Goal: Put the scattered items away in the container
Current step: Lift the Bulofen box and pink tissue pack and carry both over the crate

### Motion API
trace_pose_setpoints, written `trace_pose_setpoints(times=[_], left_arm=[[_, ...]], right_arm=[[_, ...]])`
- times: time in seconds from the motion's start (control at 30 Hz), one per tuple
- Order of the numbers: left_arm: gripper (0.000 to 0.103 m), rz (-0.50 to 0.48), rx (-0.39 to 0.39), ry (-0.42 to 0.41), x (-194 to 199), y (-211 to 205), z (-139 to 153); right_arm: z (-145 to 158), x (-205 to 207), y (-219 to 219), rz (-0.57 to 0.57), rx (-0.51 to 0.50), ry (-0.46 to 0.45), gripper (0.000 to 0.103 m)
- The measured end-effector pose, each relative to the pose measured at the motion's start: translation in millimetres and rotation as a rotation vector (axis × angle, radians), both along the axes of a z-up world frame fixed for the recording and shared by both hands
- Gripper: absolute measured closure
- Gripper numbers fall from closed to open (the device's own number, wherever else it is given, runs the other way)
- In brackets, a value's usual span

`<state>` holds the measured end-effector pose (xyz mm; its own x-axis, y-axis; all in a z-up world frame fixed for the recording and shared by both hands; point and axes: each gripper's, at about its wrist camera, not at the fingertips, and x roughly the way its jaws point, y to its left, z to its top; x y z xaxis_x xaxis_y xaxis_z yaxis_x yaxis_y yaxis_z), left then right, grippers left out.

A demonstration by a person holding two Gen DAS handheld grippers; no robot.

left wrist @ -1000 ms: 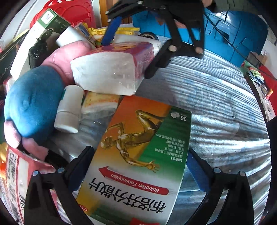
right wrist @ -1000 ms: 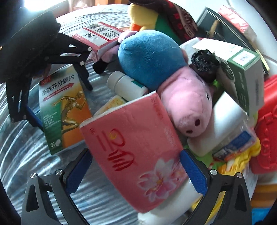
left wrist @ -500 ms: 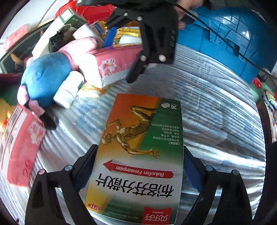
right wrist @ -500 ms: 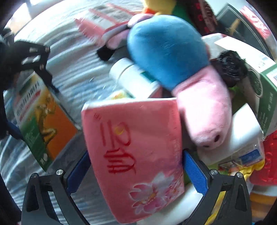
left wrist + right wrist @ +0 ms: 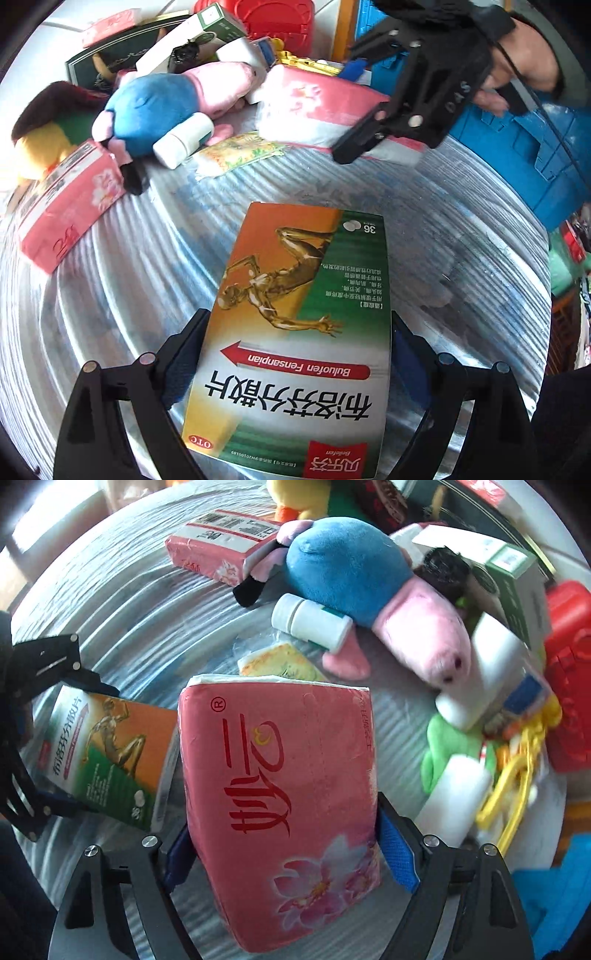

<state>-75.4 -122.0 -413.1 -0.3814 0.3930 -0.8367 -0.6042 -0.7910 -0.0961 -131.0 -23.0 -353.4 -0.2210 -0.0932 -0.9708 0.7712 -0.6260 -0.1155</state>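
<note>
Ribbed silver counter (image 5: 461,240), clutter at 11 o'clock. Left tool (image 5: 295,373) pinches medicine box (image 5: 299,332). Right tool (image 5: 284,845) closing on pink tissue pack (image 5: 280,805). Blue container (image 5: 524,147) at 2 o'clock.

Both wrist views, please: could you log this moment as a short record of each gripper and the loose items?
left gripper: jaws on a Buluofen Fensanpian medicine box
right gripper: closing on a pink tissue pack
container: blue crate, at the table's edge
still loose: pig plush, white pill bottle, second tissue pack
surface: ribbed silver table
</note>
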Motion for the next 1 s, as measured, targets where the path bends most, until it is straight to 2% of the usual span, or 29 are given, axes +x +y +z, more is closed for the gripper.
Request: trace_pose_setpoints(times=[0.1,0.27,0.4,0.67,1.0], left_arm=[[0.012,0.064,-0.001,-0.002,7.9,-7.0,9.5],[0.012,0.130,-0.035,0.021,19.8,-19.7,35.8],[0.012,0.151,-0.051,0.040,27.1,-34.2,59.7],[0.012,0.213,-0.052,0.083,37.0,-42.2,113.6],[0.012,0.326,-0.037,0.123,43.9,-63.5,177.9]], right_arm=[[15.4,19.8,6.8,-0.074,-0.048,0.005,0.019],[59.8,58.6,13.7,-0.205,-0.150,0.048,0.019],[93.0,65.0,11.4,-0.257,-0.205,0.073,0.019],[115.7,68.2,13.7,-0.333,-0.263,0.114,0.018],[172.4,97.9,25.8,-0.436,-0.289,0.192,0.018]])
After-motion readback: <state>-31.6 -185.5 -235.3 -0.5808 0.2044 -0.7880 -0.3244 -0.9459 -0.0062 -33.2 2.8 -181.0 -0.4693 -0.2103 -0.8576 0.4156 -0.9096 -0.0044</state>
